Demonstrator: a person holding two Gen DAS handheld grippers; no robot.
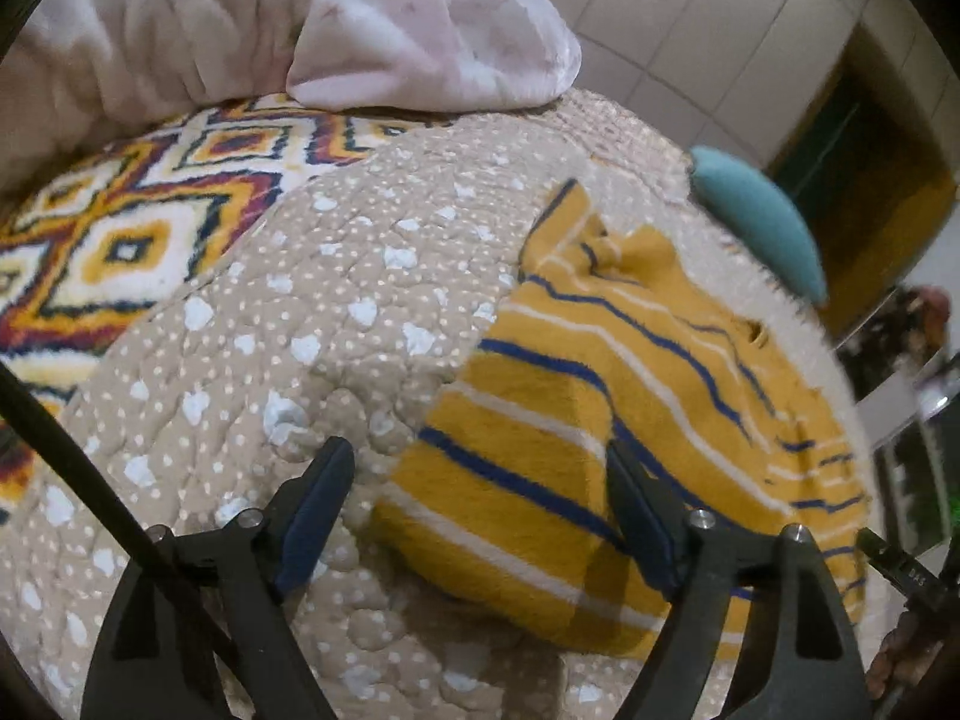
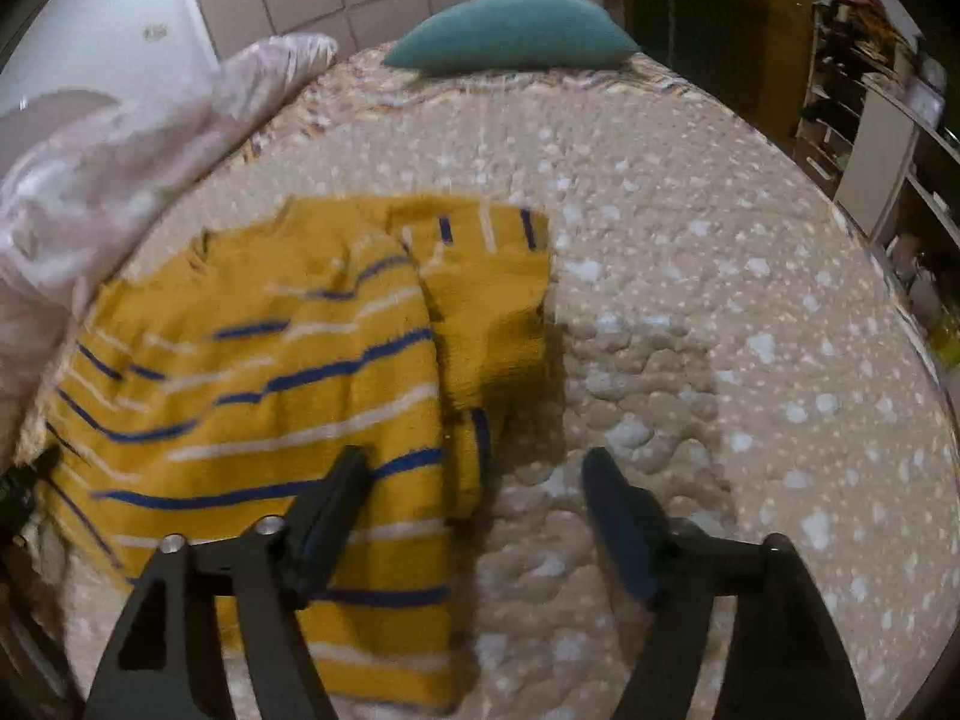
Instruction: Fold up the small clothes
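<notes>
The yellow striped garment lies on the quilted bedspread, mustard cloth crossed by blue and white stripes, rumpled, with one part lapped over another along its right edge. From the left wrist view the same garment spreads away to the right, its near corner sitting between the two fingers.

The left gripper hovers low over that corner, jaws spread wide and holding nothing; one finger sits over bare quilt, the other over the striped cloth, though contact is hard to judge. The right gripper is likewise wide apart and empty, its left finger above the garment's near edge, its right finger above the quilt.

Further out, a teal pillow rests at the far end of the bed. A pale pink blanket is heaped along the side, and beside the quilt a patterned rug-like cover shows diamonds in yellow, navy and red. Shelving stands off to the right, blurred.
</notes>
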